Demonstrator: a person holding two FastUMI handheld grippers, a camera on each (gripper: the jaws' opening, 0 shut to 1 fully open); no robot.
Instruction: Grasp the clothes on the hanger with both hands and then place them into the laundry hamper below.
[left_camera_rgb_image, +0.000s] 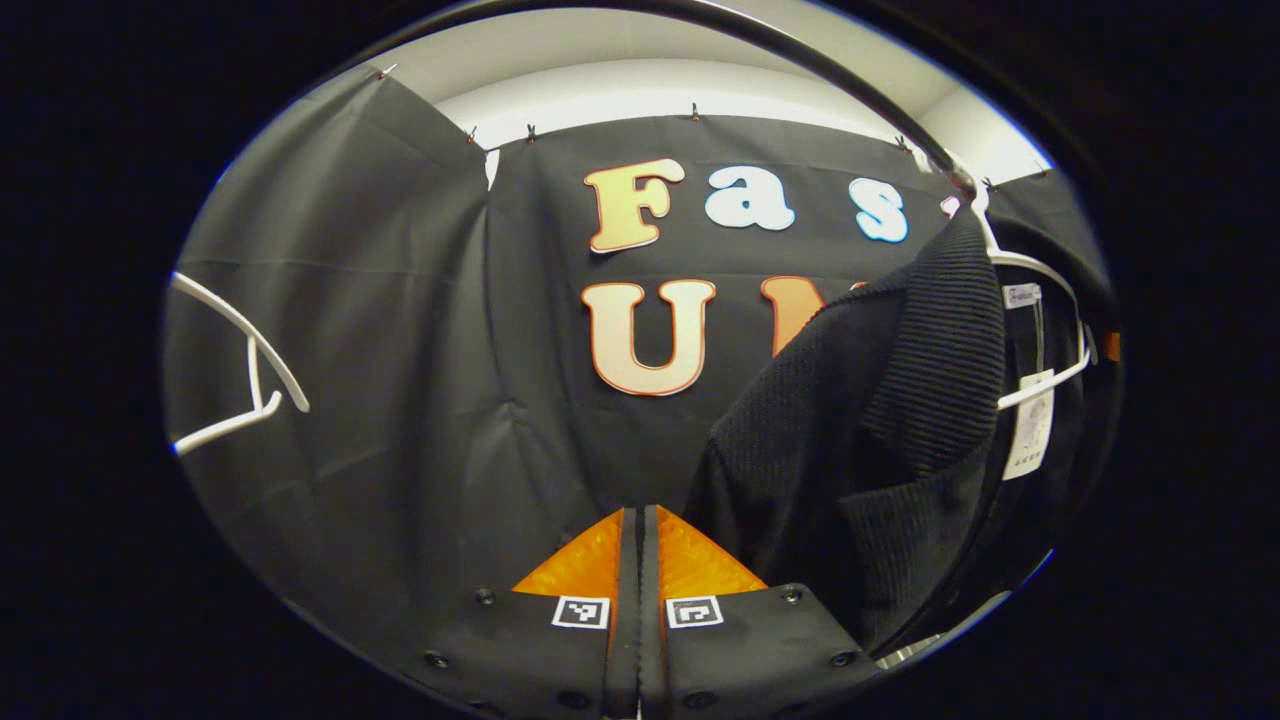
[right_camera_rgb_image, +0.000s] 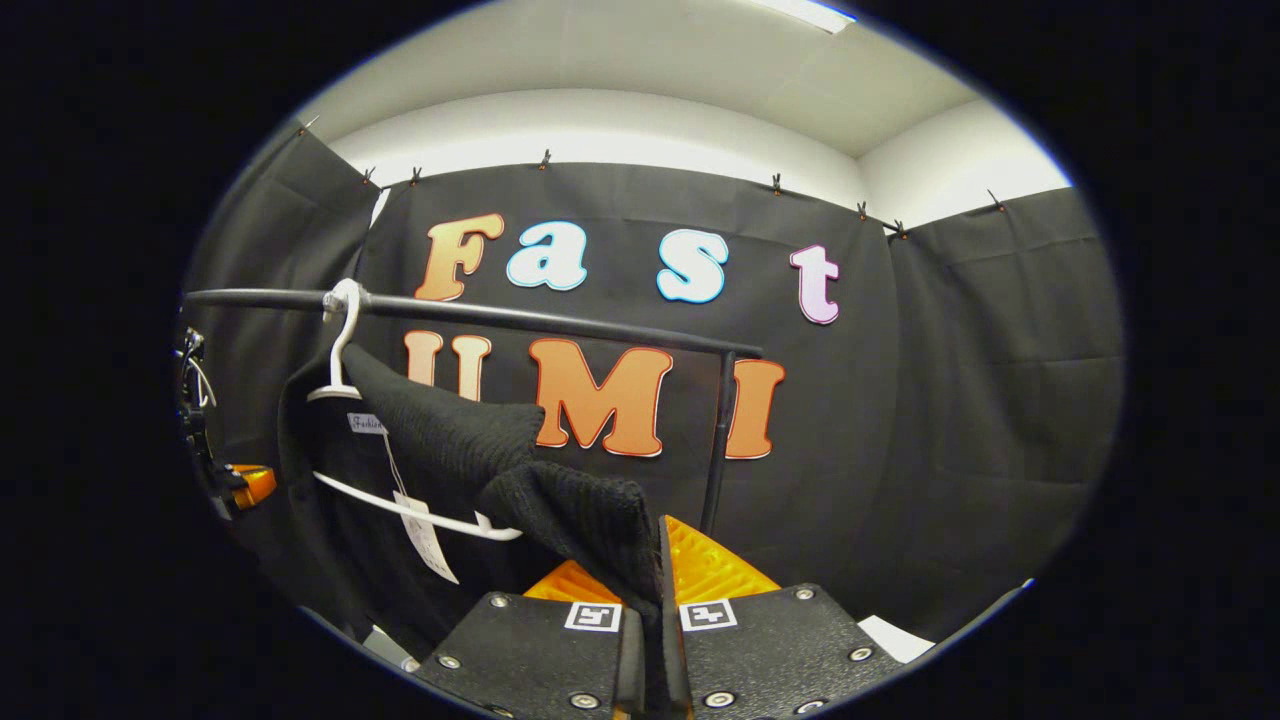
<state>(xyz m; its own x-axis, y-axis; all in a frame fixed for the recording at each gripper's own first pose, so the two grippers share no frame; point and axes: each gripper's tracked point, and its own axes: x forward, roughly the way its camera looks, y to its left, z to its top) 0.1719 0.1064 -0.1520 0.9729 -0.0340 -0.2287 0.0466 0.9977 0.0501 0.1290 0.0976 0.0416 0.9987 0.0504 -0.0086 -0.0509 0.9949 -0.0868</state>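
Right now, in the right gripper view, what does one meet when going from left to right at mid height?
The left gripper at the left edge → white hanger on the rail → black knitted garment → upright post of the clothes rail.

Illumination is dim and even, sourced from overhead; a ceiling light strip (right_camera_rgb_image: 800, 12) glares at the upper right of the right gripper view. Fisheye distortion bends edges. Focus is sharp.

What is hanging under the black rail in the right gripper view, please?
A white hanger hooks over the rail, carrying a black knit garment with paper tags. The right claw pinches its shoulder. The garment covers most of the hanger's upper arms.
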